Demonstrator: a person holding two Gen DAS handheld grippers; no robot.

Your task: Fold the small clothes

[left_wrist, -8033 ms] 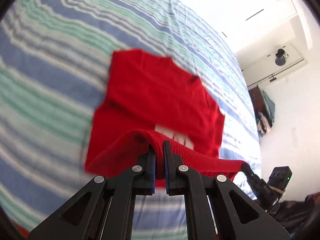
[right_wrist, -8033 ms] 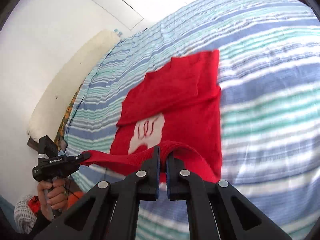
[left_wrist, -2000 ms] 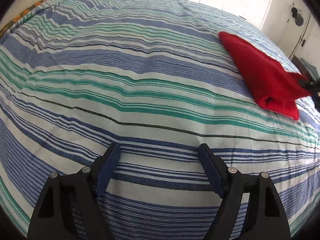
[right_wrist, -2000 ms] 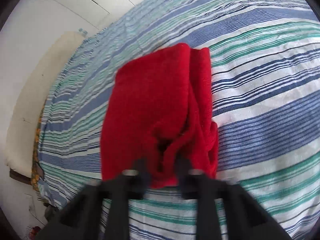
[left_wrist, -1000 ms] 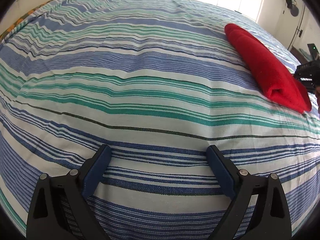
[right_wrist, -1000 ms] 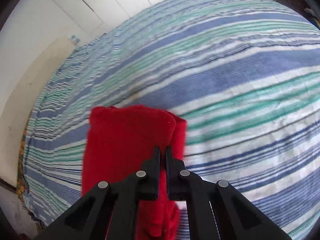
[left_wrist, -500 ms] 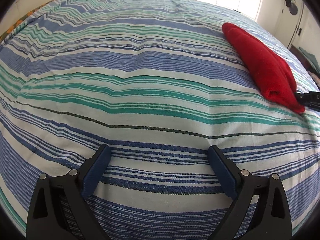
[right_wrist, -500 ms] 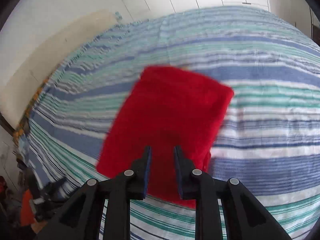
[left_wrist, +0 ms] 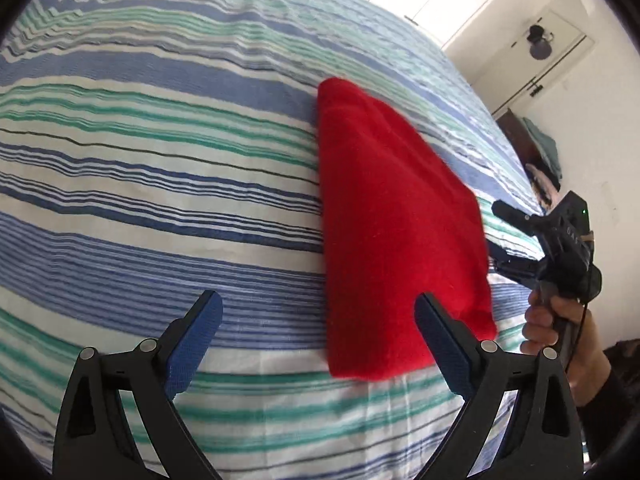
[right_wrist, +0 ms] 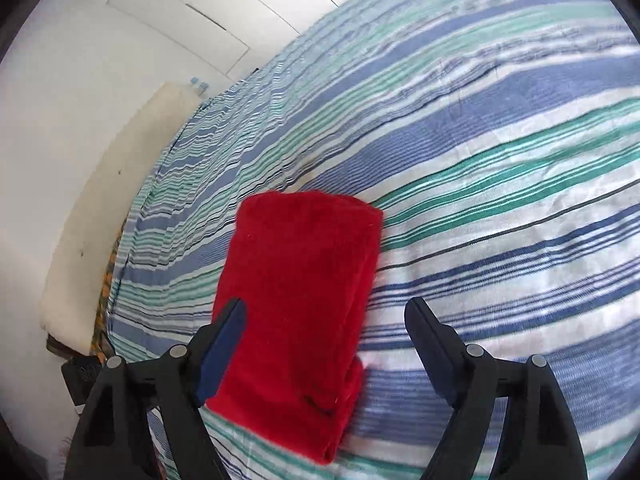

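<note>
Letting go cleanly is the step in hand: the right hand-held gripper (right_wrist: 324, 320) has its jaws opening, the left blue pad overlapping the near-left edge of the folded red garment (right_wrist: 304, 288) in its view and the right pad over bare sheet, neither visibly pinching cloth. To do this well, I judge it should back straight off toward 6 o'clock and a little upward, so no pad drags the top layer and undoes the fold; a loose lip at the near right corner looks the likeliest place to snag. The left hand-held gripper (left_wrist: 320, 320) is released, jaws wide and empty, hovering above the striped bedsheet (left_wrist: 140, 184) with the garment at about 1 o'clock of it. In the left wrist view the person's hand (left_wrist: 560, 332) carries the right tool at 3 o'clock, just beside the bundle. The garment lies flat on the bed as a narrow rectangle; in the right wrist view its long axis runs from 6 to 12 o'clock, rounded fold end far, open layered end near.
</note>
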